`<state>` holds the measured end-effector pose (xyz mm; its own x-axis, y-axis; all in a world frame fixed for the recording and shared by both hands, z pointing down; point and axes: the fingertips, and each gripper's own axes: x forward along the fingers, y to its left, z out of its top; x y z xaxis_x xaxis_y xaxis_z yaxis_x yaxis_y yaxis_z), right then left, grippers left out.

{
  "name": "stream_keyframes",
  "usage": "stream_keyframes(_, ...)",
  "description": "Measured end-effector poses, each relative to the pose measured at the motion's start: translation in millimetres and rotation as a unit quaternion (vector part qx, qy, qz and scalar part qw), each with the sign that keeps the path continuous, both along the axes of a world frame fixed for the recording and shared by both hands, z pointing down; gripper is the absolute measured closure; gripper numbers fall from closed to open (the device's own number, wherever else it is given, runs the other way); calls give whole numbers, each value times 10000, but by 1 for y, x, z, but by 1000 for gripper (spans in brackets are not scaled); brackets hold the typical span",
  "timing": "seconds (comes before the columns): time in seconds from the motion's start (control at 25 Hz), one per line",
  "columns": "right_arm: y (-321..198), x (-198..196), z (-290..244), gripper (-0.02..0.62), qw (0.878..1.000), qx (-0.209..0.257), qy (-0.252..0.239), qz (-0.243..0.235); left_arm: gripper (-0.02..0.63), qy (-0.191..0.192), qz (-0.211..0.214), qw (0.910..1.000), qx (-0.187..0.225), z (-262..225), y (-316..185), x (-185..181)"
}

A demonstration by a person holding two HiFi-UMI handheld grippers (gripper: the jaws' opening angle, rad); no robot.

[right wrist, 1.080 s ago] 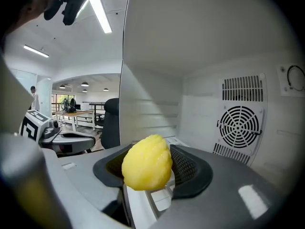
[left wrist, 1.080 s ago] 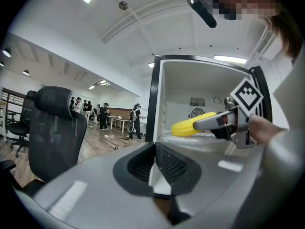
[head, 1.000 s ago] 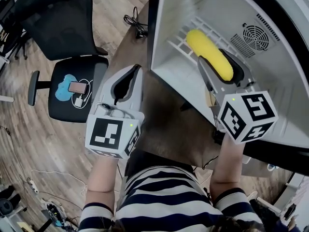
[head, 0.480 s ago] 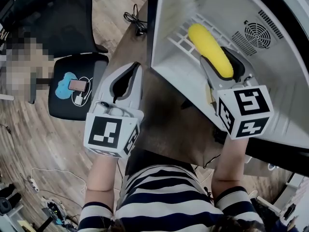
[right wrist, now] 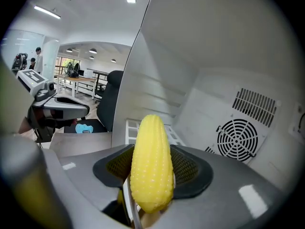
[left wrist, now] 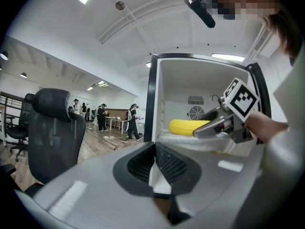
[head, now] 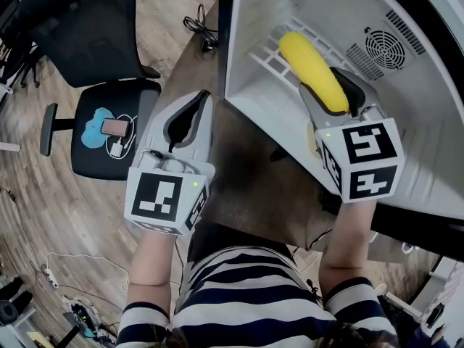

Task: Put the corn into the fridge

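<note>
A yellow corn cob point(head: 313, 71) is clamped between the jaws of my right gripper point(head: 335, 96), which is shut on it. The cob point(right wrist: 151, 162) points into the open white fridge point(head: 254, 20), above its white wire shelf point(head: 272, 60). From the left gripper view the corn point(left wrist: 188, 126) hangs just above the shelf inside the fridge. My left gripper point(head: 192, 118) is shut with nothing in it and hovers outside the fridge, to the left of its opening, over the brown table point(head: 254, 172).
A round fan grille point(right wrist: 238, 137) sits in the fridge's back wall. A black office chair point(head: 109, 133) with a phone and cable on its seat stands on the wooden floor to the left. Cables point(head: 199, 31) lie near the fridge's far corner.
My right gripper has moved a little farther into the fridge with the corn. My left gripper has barely moved.
</note>
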<state>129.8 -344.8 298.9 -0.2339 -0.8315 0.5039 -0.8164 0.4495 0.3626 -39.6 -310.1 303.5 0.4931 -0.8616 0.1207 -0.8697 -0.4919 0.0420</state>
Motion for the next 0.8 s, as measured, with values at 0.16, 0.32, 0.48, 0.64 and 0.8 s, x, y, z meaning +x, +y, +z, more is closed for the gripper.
stream_keyframes(0.16, 0, 1, -2, 353, 9999, 95, 94, 53, 606, -4, -10, 10000, 8, 0, 2, -1)
stream_keyframes(0.32, 1, 2, -3, 351, 9998, 161, 78, 126, 606, 39, -38, 10000, -2, 1, 4, -5)
stream_keyframes(0.48, 5, 1, -11, 353, 9993, 333, -33, 151, 606, 67, -109, 9999, 14, 0, 6, -9)
stream_keyframes(0.64, 11, 2, -16, 363, 9987, 450, -104, 216, 606, 67, -204, 9997, 74, -4, 9, -15)
stream_keyframes(0.8, 20, 2, -18, 377, 9981, 514, -188, 296, 606, 73, -305, 9994, 130, -9, 17, -25)
